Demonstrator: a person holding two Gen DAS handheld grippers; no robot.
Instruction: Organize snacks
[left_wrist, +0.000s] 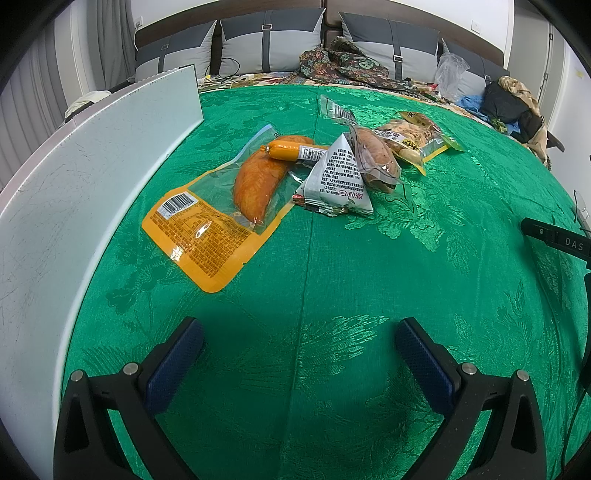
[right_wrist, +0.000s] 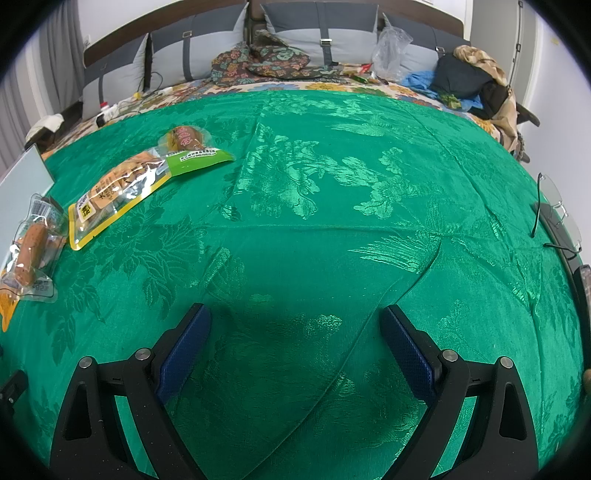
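I can read "DAS" in white letters on the black bar (left_wrist: 557, 238) at my left view's right edge. The grey triangular pouch (left_wrist: 338, 177) carries "合利源" (upside down to me); its fine print and the barcodes are too small.

The left hand-held gripper (left_wrist: 299, 334) has two matte black arms with triangular cut-outs, each set with two round silver screws near the knuckle. Its fingers (left_wrist: 175, 363) carry dark blue pads with a fine dimpled texture. The right hand-held gripper (right_wrist: 295, 321) is built alike: black forked arms, silver screw heads, blue textured fingers (right_wrist: 408, 350). A thin black cable runs at the left view's right edge.
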